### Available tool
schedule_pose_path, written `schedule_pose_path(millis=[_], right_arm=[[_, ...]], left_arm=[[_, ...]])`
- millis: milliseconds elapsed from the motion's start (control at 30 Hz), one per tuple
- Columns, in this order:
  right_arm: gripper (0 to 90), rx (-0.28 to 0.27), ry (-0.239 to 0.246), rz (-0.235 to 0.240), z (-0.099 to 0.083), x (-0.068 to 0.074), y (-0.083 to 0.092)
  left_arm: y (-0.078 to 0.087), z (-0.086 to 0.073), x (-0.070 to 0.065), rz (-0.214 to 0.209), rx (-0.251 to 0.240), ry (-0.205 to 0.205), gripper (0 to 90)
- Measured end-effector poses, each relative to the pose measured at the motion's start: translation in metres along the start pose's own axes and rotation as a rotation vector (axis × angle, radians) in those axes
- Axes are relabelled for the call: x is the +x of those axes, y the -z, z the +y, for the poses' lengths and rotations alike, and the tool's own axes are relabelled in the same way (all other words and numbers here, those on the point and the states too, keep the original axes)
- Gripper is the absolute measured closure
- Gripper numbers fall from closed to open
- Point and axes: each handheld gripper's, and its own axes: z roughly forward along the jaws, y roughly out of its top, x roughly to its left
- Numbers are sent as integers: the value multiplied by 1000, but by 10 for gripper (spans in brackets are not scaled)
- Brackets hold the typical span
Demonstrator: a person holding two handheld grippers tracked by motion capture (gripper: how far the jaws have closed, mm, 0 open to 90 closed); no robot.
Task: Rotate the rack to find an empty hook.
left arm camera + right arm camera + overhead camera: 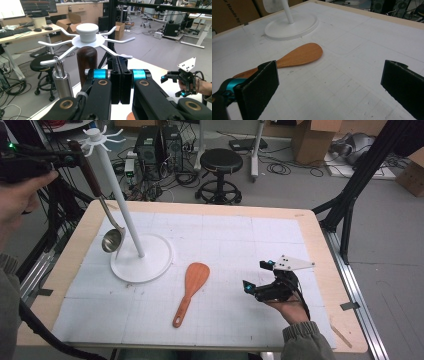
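gripping the ladle (102, 210) by its dark wooden handle, the left gripper (75, 156) is holding it beside the white rack (131, 235)'s top hooks. the right gripper (260, 275) is resting spread wide near the wooden spatula (191, 290).

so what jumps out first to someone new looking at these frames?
The tall white utensil stand at the table's left, with a metal ladle raised beside its pole and the left gripper up by the spoked top, next to the ladle's dark wooden handle. Next, the orange wooden spatula lying flat mid-table. The right gripper rests low at the right, jaws wide open, pointing toward the spatula.
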Motion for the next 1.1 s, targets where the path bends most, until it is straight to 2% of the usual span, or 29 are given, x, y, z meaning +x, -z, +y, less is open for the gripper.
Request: schedule_pose_path(millis=[233, 400, 533, 800, 1100], right_arm=[[3, -2, 2, 1, 0, 0, 0], [3, -2, 3, 1, 0, 2, 0], [3, -3, 1, -5, 1, 2, 2], [3, 8, -9, -4, 0, 2, 3], [4, 21, 3, -3, 0, 2, 2]], left_arm=[[4, -2, -2, -8, -5, -4, 894], [4, -7, -6, -30, 13, -11, 839], [5, -14, -10, -50, 14, -10, 778], [1, -30, -20, -49, 31, -30, 656], [-4, -55, -27, -57, 45, -20, 556]])
